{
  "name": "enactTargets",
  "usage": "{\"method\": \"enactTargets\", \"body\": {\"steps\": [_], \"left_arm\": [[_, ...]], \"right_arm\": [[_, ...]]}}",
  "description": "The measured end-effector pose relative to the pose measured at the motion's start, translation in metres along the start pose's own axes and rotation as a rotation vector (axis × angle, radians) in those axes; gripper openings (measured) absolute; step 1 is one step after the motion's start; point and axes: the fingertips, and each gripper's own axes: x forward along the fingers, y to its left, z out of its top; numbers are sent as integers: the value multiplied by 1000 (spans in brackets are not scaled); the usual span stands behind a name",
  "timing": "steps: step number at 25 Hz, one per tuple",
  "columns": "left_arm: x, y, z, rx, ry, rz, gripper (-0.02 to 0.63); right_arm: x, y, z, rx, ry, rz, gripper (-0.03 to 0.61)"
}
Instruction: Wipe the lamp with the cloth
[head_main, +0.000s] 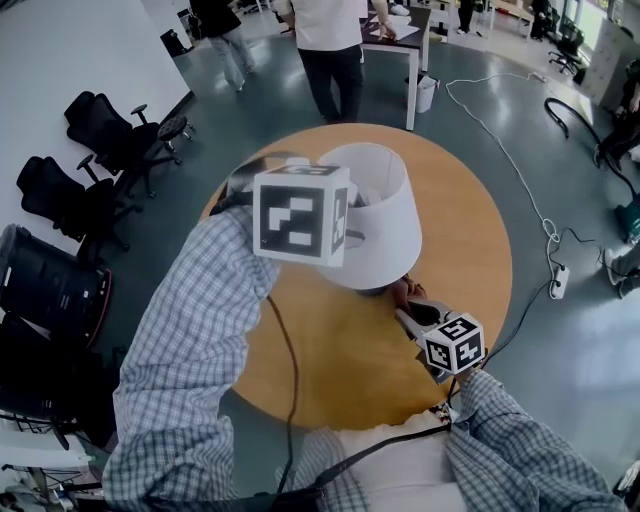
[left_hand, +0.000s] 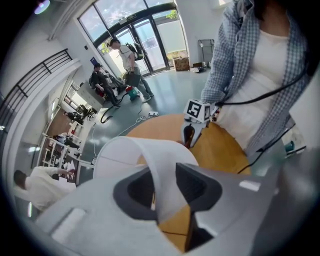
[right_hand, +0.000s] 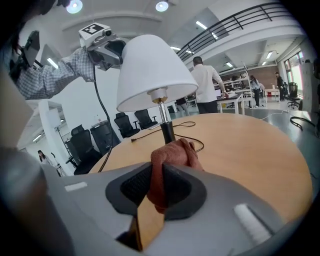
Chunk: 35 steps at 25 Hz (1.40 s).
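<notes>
Two grips: left gripper (left_hand: 165, 187) clamped on lampshade (left_hand: 127, 150) rim; right gripper (right_hand: 157, 186) clenched on red cloth (right_hand: 172, 156) near lamp stem (right_hand: 165, 129), mid-table (head_main: 470, 230). Risk: shade dented or lamp tipped by sideways pull.

Glossy grey-green floor (head_main: 560, 150) spreads all around a round wooden table (head_main: 465, 250). Over at the left, black office chairs (head_main: 105, 135) line up along a white wall (head_main: 70, 50). A white cable (head_main: 510, 155) snakes across the floor to a power strip (head_main: 557, 282). Beyond, a person (head_main: 330, 45) stands at a desk (head_main: 405, 40). Tall glass doors (left_hand: 150, 42) pour in daylight, and round ceiling lights (right_hand: 161, 6) glow near a railed upper gallery (right_hand: 235, 22).
</notes>
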Motion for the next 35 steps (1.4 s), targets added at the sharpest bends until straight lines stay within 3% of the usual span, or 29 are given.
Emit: {"method": "enactTargets", "body": {"steps": [3, 10, 14, 22, 28, 35], "left_arm": [[3, -7, 6, 21, 11, 4, 123], [4, -17, 9, 33, 25, 30, 124], [4, -24, 13, 43, 34, 35, 124], [9, -38, 18, 64, 59, 42, 129], [10, -38, 19, 69, 57, 90, 146], [1, -28, 26, -27, -81, 162, 219]], "right_arm": [[-5, 10, -16, -57, 68, 29, 64], [6, 42, -89, -190, 341, 99, 64], [9, 46, -118, -241, 437, 83, 64], [11, 47, -127, -232, 471, 56, 67], [11, 47, -125, -211, 462, 40, 67], [14, 47, -124, -185, 453, 32, 77]]}}
